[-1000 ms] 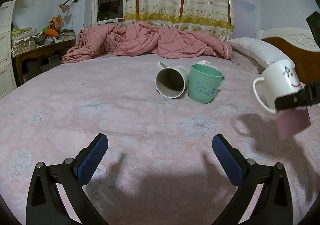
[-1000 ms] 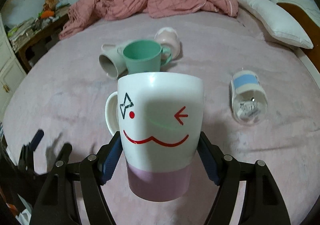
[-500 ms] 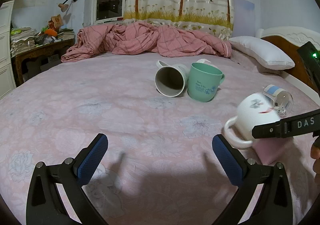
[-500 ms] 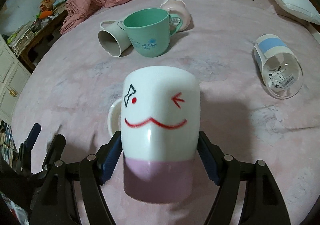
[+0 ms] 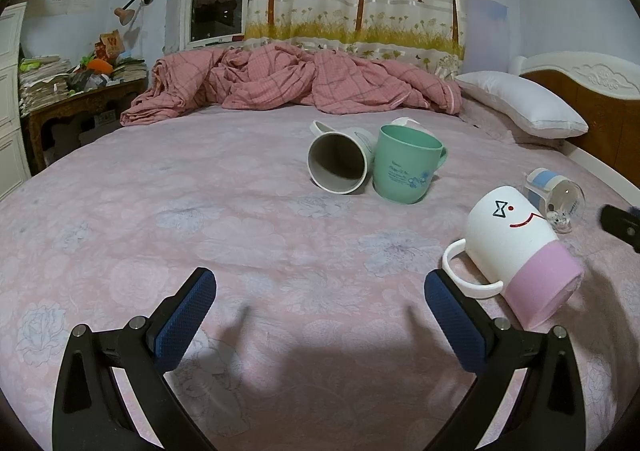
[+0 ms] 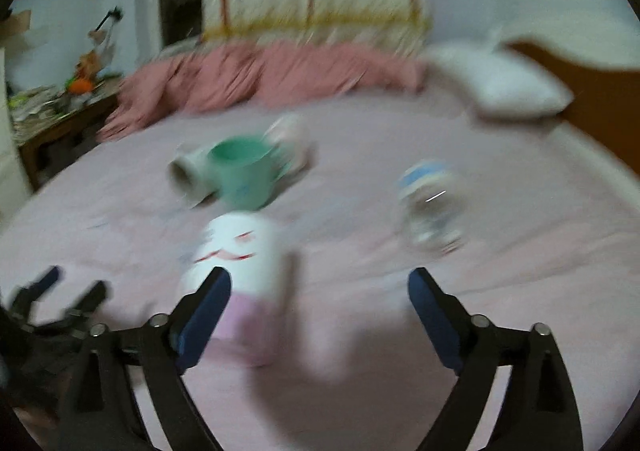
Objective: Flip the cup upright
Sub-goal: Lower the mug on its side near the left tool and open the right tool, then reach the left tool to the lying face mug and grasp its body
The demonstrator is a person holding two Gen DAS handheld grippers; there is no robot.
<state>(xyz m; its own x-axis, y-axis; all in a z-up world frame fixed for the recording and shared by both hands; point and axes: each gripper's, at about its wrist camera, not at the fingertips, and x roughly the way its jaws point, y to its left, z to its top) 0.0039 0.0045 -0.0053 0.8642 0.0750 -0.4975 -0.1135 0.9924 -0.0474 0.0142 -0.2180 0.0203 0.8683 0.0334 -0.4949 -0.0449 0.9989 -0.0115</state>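
A white mug with a red smile and a pink base (image 5: 516, 251) rests tilted on the pink bed, base toward me, handle to the left. It shows blurred in the right wrist view (image 6: 240, 275), beside the left finger. My right gripper (image 6: 320, 307) is open and holds nothing. My left gripper (image 5: 320, 315) is open and empty, low over the bed, with its right finger close to the mug's handle. A grey mug (image 5: 338, 161) lies on its side. A green cup (image 5: 406, 167) stands upright beside it.
A clear glass with a blue band (image 5: 554, 197) lies on its side at the right. A pink quilt (image 5: 296, 85) is heaped at the back, a white pillow (image 5: 520, 107) and wooden headboard (image 5: 600, 111) at the right. A cluttered desk (image 5: 76, 91) stands left.
My right gripper opened and let go of the smile mug, which now rests tilted on the bed. The right gripper pulled back fast, so its view is blurred. My left gripper has not moved.
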